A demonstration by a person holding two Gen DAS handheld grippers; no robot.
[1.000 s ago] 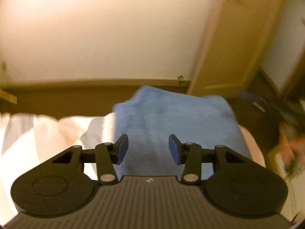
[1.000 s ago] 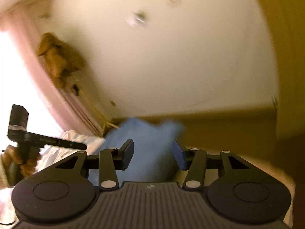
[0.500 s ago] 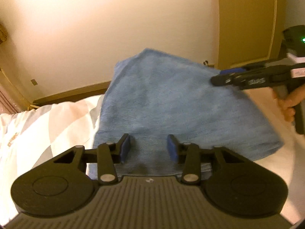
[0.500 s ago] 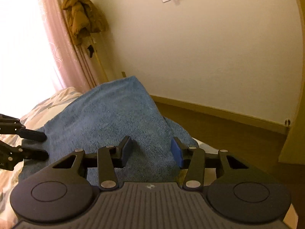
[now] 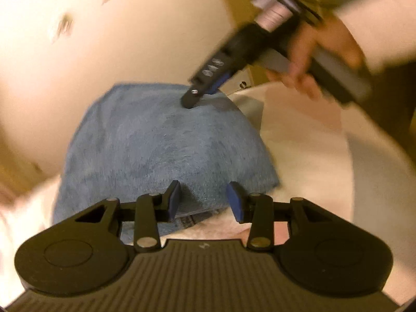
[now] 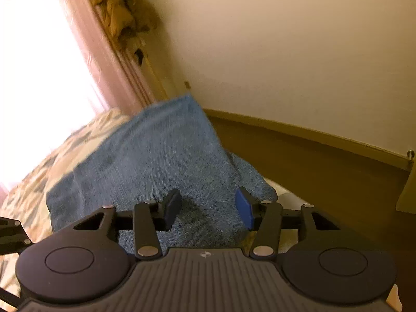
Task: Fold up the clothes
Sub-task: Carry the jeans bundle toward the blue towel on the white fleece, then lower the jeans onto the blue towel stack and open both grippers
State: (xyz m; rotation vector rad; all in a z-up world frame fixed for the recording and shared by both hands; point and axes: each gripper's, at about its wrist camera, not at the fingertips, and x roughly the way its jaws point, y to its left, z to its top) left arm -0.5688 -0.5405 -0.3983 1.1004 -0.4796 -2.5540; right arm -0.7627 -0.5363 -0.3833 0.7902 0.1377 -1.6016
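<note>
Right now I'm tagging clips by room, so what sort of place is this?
Probably a bedroom: a blue towel lies on a patterned bedspread, beside a pink curtain at a bright window.

Blue terry towel (image 5: 166, 150), folded, flat on the pale patterned bedcover (image 6: 39, 171) near the edge.

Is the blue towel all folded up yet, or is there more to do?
Partly done. The blue towel already lies doubled on the bed; a second layer peeks out along its near edge. Right now neither gripper holds it: the left gripper and right gripper both hover open over the cloth. Whether another fold is needed, I can't tell. If so, the fingers must first pinch an edge.
</note>
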